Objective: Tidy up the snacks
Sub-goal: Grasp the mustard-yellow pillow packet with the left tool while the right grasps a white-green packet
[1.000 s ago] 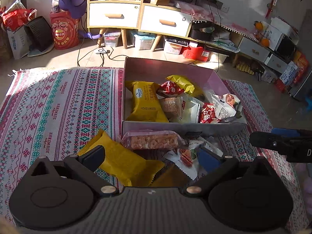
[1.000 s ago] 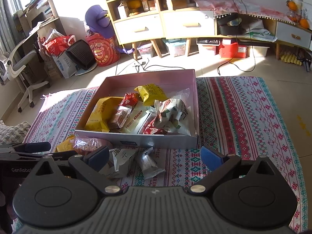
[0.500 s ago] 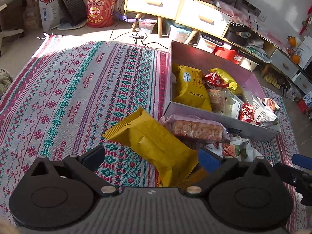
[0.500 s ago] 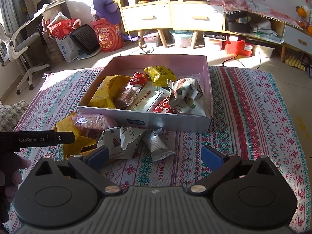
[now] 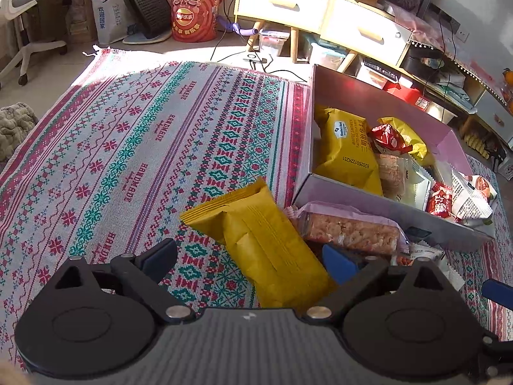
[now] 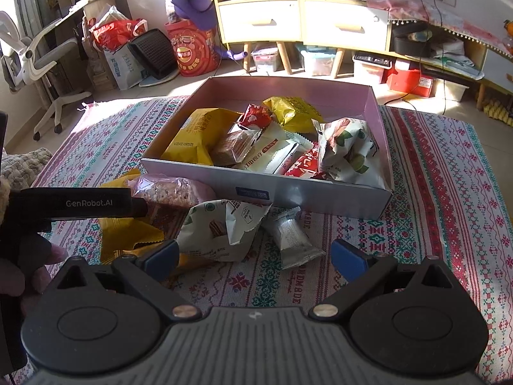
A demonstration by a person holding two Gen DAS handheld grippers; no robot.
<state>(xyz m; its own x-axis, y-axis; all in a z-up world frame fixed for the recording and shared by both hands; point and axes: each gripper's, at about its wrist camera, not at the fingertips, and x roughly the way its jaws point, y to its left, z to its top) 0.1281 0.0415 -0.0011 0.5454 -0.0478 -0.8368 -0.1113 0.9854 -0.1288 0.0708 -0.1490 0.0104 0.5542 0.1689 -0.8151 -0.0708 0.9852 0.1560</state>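
Observation:
A pink box on the patterned rug holds several snack packets. Loose snacks lie in front of it: a yellow packet, a clear bar of puffed rice, a white-green packet and a small silver packet. My left gripper is open, its fingers either side of the yellow packet, not closed on it. My right gripper is open above the white-green and silver packets. The left gripper's body shows at the left of the right wrist view.
The rug stretches left of the box. Behind are wooden drawers, a red bucket, bags, storage bins and an office chair. A grey cushion lies at the rug's left edge.
My left gripper has swung left and closed in on the yellow packet, which now sits between its fingers. My right gripper has moved forward toward the loose packets.

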